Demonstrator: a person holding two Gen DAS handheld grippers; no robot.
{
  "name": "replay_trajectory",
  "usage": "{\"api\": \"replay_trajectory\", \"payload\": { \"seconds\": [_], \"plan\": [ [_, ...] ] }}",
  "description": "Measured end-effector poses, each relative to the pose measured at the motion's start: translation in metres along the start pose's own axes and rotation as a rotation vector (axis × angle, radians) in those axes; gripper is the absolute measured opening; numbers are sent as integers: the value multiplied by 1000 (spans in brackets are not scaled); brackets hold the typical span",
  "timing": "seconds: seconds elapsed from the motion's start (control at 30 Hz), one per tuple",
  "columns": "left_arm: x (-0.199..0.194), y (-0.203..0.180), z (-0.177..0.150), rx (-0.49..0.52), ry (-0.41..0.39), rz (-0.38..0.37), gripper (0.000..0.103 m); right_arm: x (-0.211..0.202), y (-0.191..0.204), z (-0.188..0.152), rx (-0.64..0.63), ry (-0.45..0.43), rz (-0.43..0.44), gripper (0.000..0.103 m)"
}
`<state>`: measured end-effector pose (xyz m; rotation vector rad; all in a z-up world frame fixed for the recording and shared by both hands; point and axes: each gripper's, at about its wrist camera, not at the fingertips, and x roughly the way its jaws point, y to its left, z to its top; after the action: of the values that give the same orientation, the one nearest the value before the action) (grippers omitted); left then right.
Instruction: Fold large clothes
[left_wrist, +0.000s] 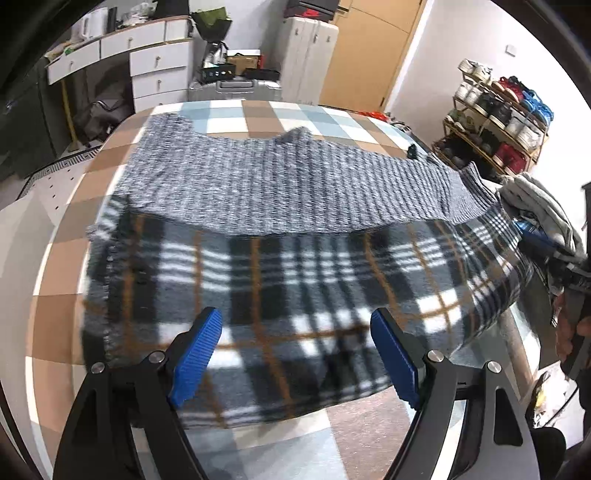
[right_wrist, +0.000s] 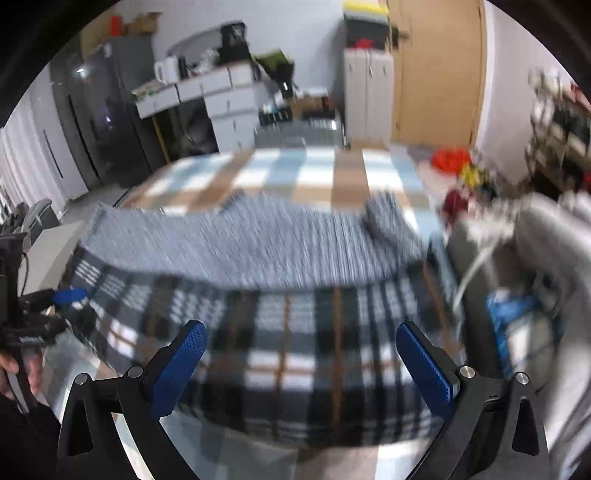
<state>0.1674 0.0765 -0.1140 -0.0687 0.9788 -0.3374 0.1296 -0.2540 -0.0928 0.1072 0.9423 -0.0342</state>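
On the left, the left gripper (left_wrist: 295, 354) hangs over the near part of the black, white and orange plaid fleece garment (left_wrist: 280, 295); its jaws are released and wide, with nothing between them. The garment lies spread on the table with a brown, white and blue checked cloth (left_wrist: 62, 280). A grey ribbed knit piece (left_wrist: 280, 192) covers its far half. On the right, the right gripper (right_wrist: 301, 354) also has released jaws, holding nothing, above the same plaid. This view is blurred.
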Motion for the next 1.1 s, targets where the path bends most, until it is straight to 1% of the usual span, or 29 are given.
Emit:
{"api": "replay_trajectory", "payload": {
  "seconds": [0.03,0.1,0.2,0.27,0.33,0.4,0.47,0.57,0.6,0.63,0.67,0.7,0.77,0.8,0.83,0.93,0.97,1.03,1.07,1.1],
  "plan": [
    [0,2,-1,-5,1,-9,79,9,-5,-3,28,37,16,103],
    [1,3,-2,7,1,5,79,21,-11,-8,55,95,34,103],
    [6,2,-4,27,11,20,79,33,-18,-11,69,103,72,103],
    [8,1,-3,39,14,28,79,38,-20,-11,89,116,82,103],
    [10,1,-3,39,18,29,79,44,-21,-11,98,140,81,103],
    [10,4,-2,17,23,29,79,46,-16,-12,71,141,66,103],
    [-2,1,1,7,-4,9,79,44,-13,-14,66,130,57,103],
    [-35,5,5,11,-121,26,79,36,-14,-9,109,136,68,103],
    [-42,11,5,-2,-145,24,79,33,-16,-7,130,133,84,103],
    [-44,19,6,-16,-152,31,79,23,-20,-3,165,98,140,103],
    [-43,26,5,-31,-145,45,80,9,-23,-1,193,31,208,103],
    [-35,39,4,-60,-105,43,80,-1,-26,0,206,-19,235,103],
    [-20,56,2,-119,-35,6,80,-17,-29,5,225,-93,248,103],
    [-16,58,1,-130,-17,-1,80,-16,-30,7,235,-83,256,103],
    [-10,62,0,-134,5,2,80,-11,-31,8,245,-54,268,103],
    [1,67,-1,-139,43,43,80,10,-32,8,267,40,270,103],
    [5,69,-2,-157,59,46,80,20,-33,7,290,75,290,103],
    [7,74,-3,-192,73,27,82,33,-37,-1,334,120,304,103],
    [8,76,-3,-213,81,19,82,43,-38,-5,360,158,311,103],
    [7,77,-2,-217,77,22,82,44,-39,-7,361,151,314,103]
  ]
}}
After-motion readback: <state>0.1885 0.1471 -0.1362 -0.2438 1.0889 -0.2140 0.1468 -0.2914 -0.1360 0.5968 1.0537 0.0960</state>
